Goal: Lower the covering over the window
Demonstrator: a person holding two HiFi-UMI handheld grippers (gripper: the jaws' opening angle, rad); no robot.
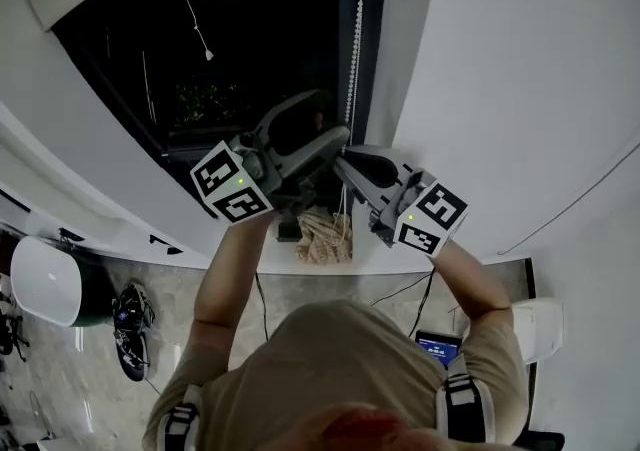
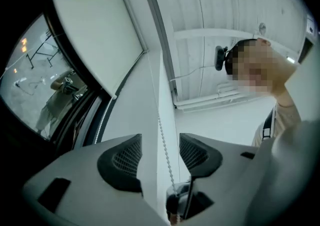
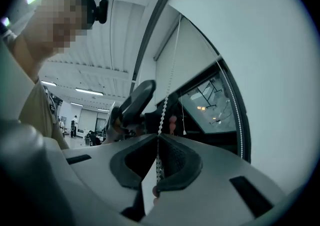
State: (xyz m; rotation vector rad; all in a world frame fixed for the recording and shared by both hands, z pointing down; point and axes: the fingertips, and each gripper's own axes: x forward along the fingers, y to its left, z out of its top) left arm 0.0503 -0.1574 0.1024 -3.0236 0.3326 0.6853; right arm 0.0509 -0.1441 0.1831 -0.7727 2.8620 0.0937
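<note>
1. Nearby, saw a tan bundle (image 1: 325, 236), unclear, on the sill (image 1: 372, 257).
2. Pinched bead chain (image 3: 163, 109) in right tool (image 3: 157, 162); held left tool (image 2: 160, 154) wide around it.
3. Found blind (image 2: 95, 34) high over window (image 1: 250, 39), top cropped.

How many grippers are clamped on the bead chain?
1: the right gripper, shut on the bead chain. The left gripper is open, with the chain passing between its parted jaws.

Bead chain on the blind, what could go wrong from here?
Only the right gripper pinches the bead chain, and the thin beads could slip out of its grip. The left gripper is open around the chain, so closing off-centre might miss it. Pulling the wrong strand could raise the blind.
</note>
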